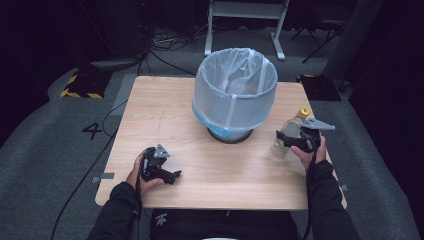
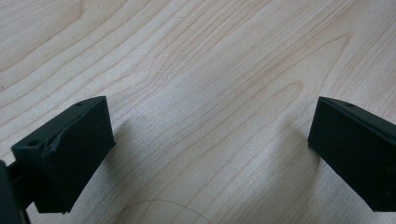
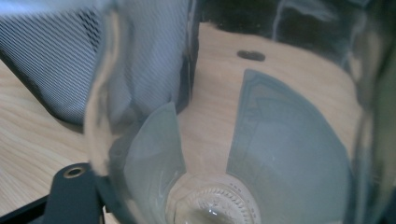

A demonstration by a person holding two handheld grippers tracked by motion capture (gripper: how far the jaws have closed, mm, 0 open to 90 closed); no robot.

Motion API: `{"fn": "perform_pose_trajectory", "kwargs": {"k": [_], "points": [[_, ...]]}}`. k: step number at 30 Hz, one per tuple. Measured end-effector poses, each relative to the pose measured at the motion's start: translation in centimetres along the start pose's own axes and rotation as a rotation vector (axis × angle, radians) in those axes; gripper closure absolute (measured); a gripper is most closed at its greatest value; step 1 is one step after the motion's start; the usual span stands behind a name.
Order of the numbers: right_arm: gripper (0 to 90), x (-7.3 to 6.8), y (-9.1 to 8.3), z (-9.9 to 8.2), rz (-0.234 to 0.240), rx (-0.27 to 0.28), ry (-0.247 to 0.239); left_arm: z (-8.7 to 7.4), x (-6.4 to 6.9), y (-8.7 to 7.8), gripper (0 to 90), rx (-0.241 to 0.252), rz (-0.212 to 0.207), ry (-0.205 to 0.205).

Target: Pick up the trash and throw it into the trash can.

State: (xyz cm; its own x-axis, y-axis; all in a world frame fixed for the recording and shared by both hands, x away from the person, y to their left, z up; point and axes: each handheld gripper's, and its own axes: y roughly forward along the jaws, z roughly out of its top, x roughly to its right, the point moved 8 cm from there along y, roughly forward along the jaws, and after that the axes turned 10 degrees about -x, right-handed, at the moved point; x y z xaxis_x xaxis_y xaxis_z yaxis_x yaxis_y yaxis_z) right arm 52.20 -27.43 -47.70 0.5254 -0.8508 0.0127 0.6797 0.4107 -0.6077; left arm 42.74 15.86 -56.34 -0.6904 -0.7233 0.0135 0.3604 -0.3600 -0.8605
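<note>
A clear plastic bottle with a yellow cap is near the table's right edge, tilted, with my right gripper shut on its body. In the right gripper view the see-through bottle sits between the jaws, and one black finger shows at the lower left. A mesh bin lined with a pale plastic bag stands at the middle back of the table, left of the bottle. My left gripper rests low at the front left, open and holding nothing, its fingers spread over bare wood.
The wooden table has bare room at its left and front. The mesh bin is close beside the bottle. Dark floor with cables and a white stand lie beyond the far edge.
</note>
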Motion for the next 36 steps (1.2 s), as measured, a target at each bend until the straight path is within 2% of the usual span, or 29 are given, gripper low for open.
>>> {"fn": "perform_pose_trajectory", "kwargs": {"k": [2, 4, 5, 6, 7, 15, 20, 22, 23, 24, 25, 36], "points": [[28.0, -0.4, -1.1, 1.4, 0.002, 0.03, -0.011, 0.0, 0.0, 0.0, 0.3, 0.0, -0.001, 0.0], [28.0, -0.4, -1.4, 1.7, -0.003, 0.036, -0.009, 0.0, 0.0, 0.0, 0.3, 0.0, 0.0, 0.0], [28.0, -0.5, -2.2, 2.7, -0.011, 0.058, -0.019, 0.0, 0.0, 0.0, 0.3, 0.0, 0.001, 0.0], [28.0, -0.5, -2.2, 2.7, -0.011, 0.058, -0.019, 0.0, 0.0, 0.0, 0.4, 0.0, 0.001, 0.0], [28.0, -0.5, -2.8, 3.5, -0.017, 0.08, -0.022, 0.0, 0.1, 0.0, 0.4, 0.0, -0.006, -0.004], [28.1, -0.6, -5.2, 6.7, -0.031, 0.147, -0.026, 0.0, 0.1, 0.0, 0.4, 0.001, -0.004, -0.006], [28.1, -1.7, -7.9, 9.2, -0.033, 0.215, -0.063, -0.1, 0.2, 0.0, 0.5, -0.004, -0.01, -0.01], [28.1, -1.9, -8.4, 9.7, -0.028, 0.231, -0.065, -0.1, 0.2, 0.0, 0.5, 0.0, -0.009, -0.011], [28.1, -2.3, -9.4, 10.7, -0.018, 0.261, -0.068, -0.1, 0.2, 0.0, 0.5, -0.003, -0.009, -0.008], [28.1, -2.3, -9.4, 10.7, -0.018, 0.261, -0.068, -0.1, 0.2, 0.0, 0.5, -0.003, -0.009, -0.008], [28.1, -2.6, -10.0, 11.5, -0.022, 0.277, -0.077, -0.1, 0.1, 0.0, 0.5, -0.003, -0.009, -0.009], [28.1, -3.1, -10.8, 14.1, -0.035, 0.31, -0.091, -0.1, 0.2, 0.0, 0.5, -0.003, -0.009, -0.008]]}}
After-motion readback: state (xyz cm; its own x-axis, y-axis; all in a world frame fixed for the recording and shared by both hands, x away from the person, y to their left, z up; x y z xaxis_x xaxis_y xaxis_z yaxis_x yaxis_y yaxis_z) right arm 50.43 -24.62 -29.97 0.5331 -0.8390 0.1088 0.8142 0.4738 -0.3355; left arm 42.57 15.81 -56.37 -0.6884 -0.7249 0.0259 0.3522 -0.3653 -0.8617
